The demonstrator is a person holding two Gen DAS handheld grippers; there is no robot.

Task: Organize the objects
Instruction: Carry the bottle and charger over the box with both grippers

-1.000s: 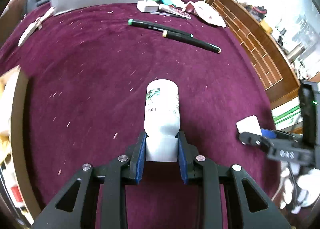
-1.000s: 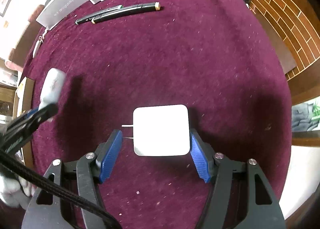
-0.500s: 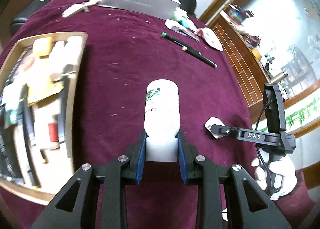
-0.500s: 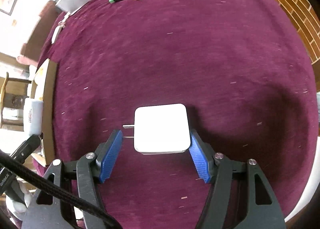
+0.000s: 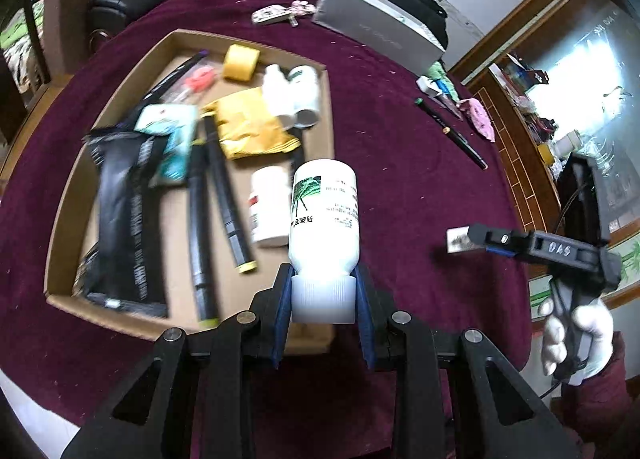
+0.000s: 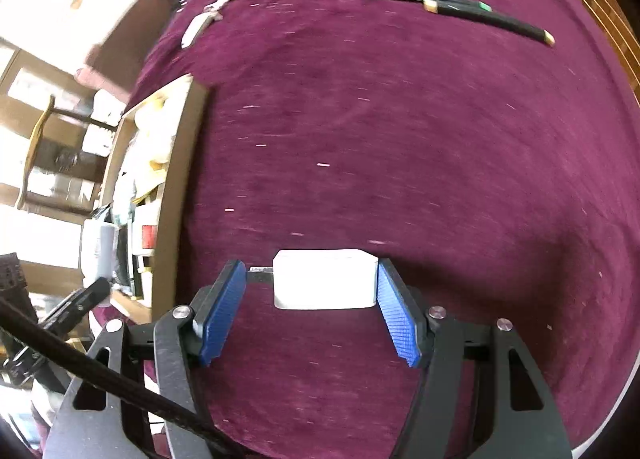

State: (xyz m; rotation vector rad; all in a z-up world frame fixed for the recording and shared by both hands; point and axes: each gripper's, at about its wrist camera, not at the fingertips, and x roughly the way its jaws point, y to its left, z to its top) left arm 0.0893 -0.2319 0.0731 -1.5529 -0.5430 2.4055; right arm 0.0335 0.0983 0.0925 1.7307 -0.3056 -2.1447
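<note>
Between the left gripper's (image 5: 323,295) pads sits the ribbed cap of a white bottle (image 5: 325,211), clamped there so its body hangs clear above the cardboard tray's (image 5: 64,219) near right corner. Farther right, the right gripper (image 6: 312,299) clamps a white charger (image 6: 325,279) over maroon cloth (image 6: 400,131), likely tray-bound too.

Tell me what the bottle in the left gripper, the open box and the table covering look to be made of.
White bottle: likely plastic, smooth, slightly glossy, ribbed cap, printed label.
Open box: corrugated cardboard by its matte brown walls and raw edges.
Table covering: maroon cloth, seemingly velvety; a short, matte nap flecked with lint.
</note>
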